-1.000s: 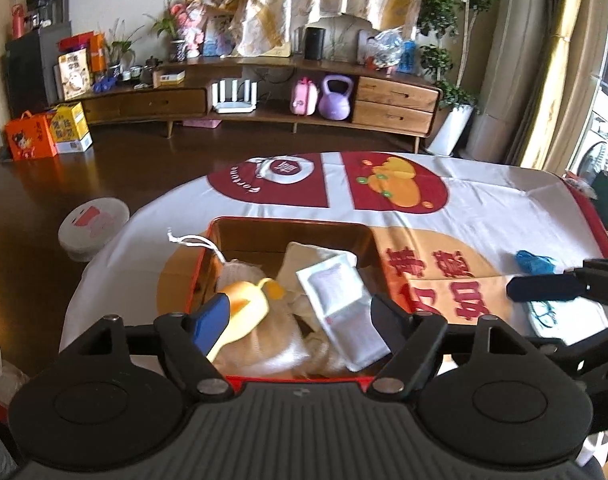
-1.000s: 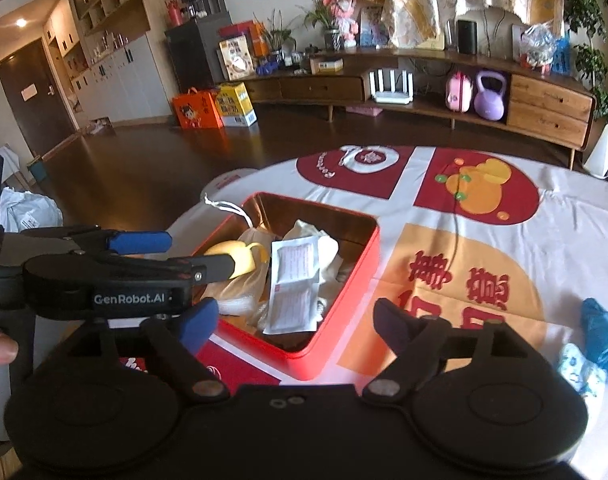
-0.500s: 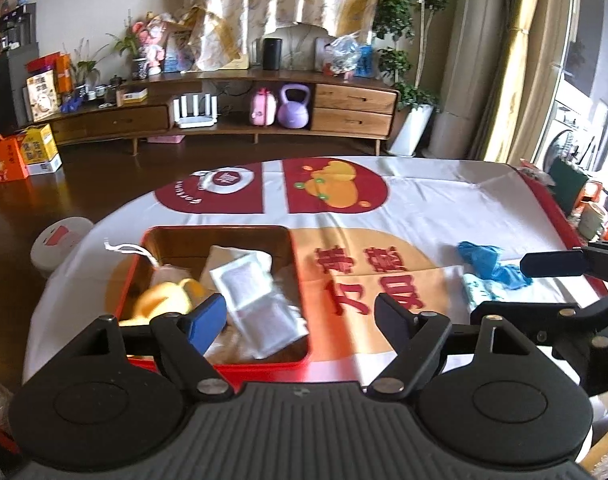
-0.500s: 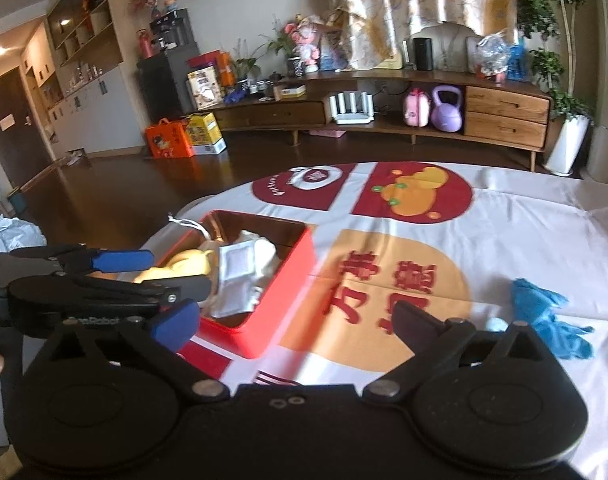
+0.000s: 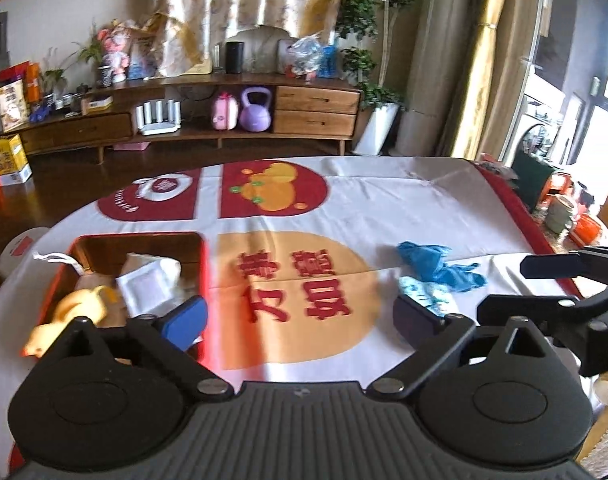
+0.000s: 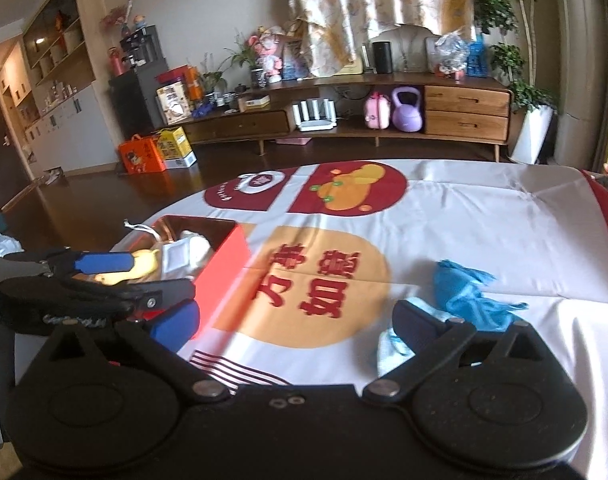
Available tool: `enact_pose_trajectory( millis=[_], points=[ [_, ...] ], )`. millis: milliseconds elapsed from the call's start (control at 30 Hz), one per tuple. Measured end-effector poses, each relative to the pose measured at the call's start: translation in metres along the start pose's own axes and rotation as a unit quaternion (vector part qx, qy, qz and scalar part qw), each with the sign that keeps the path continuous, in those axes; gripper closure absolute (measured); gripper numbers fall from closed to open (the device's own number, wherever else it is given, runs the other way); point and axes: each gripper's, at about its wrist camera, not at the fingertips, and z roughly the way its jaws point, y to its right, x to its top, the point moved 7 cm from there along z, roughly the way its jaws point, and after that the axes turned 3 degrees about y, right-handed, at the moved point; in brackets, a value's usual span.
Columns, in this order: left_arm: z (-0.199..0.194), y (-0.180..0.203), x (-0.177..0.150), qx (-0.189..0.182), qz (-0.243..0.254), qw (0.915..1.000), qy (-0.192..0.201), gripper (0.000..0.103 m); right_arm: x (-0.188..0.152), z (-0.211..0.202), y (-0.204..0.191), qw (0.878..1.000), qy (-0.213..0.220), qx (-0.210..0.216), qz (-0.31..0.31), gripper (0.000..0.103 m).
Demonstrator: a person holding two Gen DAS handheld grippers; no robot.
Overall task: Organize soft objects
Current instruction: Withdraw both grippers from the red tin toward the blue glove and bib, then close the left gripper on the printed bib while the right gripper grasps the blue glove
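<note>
Since the earlier frame we have swung both grippers away from the red box (image 6: 220, 256) toward the one crumpled blue glove (image 6: 469, 294), right of the box on the tablecloth (image 6: 483, 216). Left gripper (image 5: 300, 316) and right gripper (image 6: 296, 322) have just been opening; both gape, empty.

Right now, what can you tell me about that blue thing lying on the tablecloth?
The blue glove looks thin, soft and rubbery, crumpled into a heap with its fingers pointing right. It lies on the white tablecloth, right of the orange circle. A paler blue soft item lies right beside its near edge; whether they touch is unclear. No gripper touches it.
</note>
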Motion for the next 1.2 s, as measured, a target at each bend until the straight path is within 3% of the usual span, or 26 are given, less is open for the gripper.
enact_pose_trajectory(
  millis=[300,567,833,933,1200],
  points=[
    [0.029,0.052,-0.008,-0.033,0.017,0.999,-0.024,0.0,-0.004,-0.009,0.055,0.999,0.001,-0.03,0.018,0.0],
    [0.051,0.088,-0.013,-0.042,0.038,0.9982,-0.017,0.0,-0.009,-0.002,0.088,0.999,-0.011,-0.045,0.021,0.0],
    [0.087,0.111,-0.026,-0.065,0.039,0.9956,-0.055,0.0,-0.012,0.018,0.119,0.998,-0.023,-0.06,0.018,0.0],
    [0.099,0.114,-0.027,-0.054,0.048,0.9961,-0.052,0.0,-0.014,0.03,0.131,0.997,-0.032,-0.062,0.021,0.0],
    [0.13,0.132,-0.031,-0.069,0.057,0.9944,-0.058,0.0,-0.017,0.066,0.152,0.996,-0.054,-0.068,0.023,0.0]
  ],
)
